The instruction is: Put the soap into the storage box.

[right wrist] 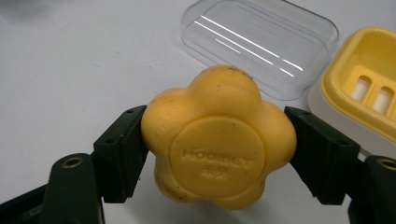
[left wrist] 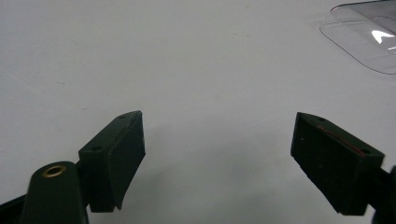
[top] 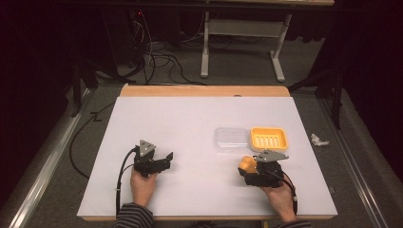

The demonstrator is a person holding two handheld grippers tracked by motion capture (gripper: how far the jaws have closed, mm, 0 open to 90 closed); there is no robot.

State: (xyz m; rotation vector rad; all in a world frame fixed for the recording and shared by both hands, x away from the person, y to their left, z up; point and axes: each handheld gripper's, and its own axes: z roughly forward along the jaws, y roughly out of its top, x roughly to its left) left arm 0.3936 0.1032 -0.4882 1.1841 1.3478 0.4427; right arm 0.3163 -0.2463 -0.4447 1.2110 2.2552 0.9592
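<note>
We see the right gripper [top: 250,167] at the near right of the white table [top: 190,123], held in the person's right hand [top: 278,194], with its two black jaws closed against the sides of a yellow flower-shaped soap bar [right wrist: 218,140]. In the right gripper view the soap sits squarely between the jaws, one jaw pressing on each side, its round stamped face turned toward the camera and its lobes spotted with small dark specks. Just beyond the soap, farther from the person, lies a clear plastic lid [right wrist: 261,46], resting on the table, and to its right, touching or nearly touching it, sits the yellow soap dish [right wrist: 369,93] with slots in its floor. In the high view the soap [top: 246,164] is just near of the lid [top: 231,138] and the dish [top: 269,138], which lie side by side in the right half of the table. We find the left gripper [top: 164,159] well apart on the near left, held in the left hand [top: 142,183], its jaws spread wide with nothing between them; in the left gripper view [left wrist: 217,154] bare table lies under them and the lid's edge [left wrist: 362,37] shows at the far right. A crumpled white scrap [top: 318,139] lies on the floor off the table's right edge.
</note>
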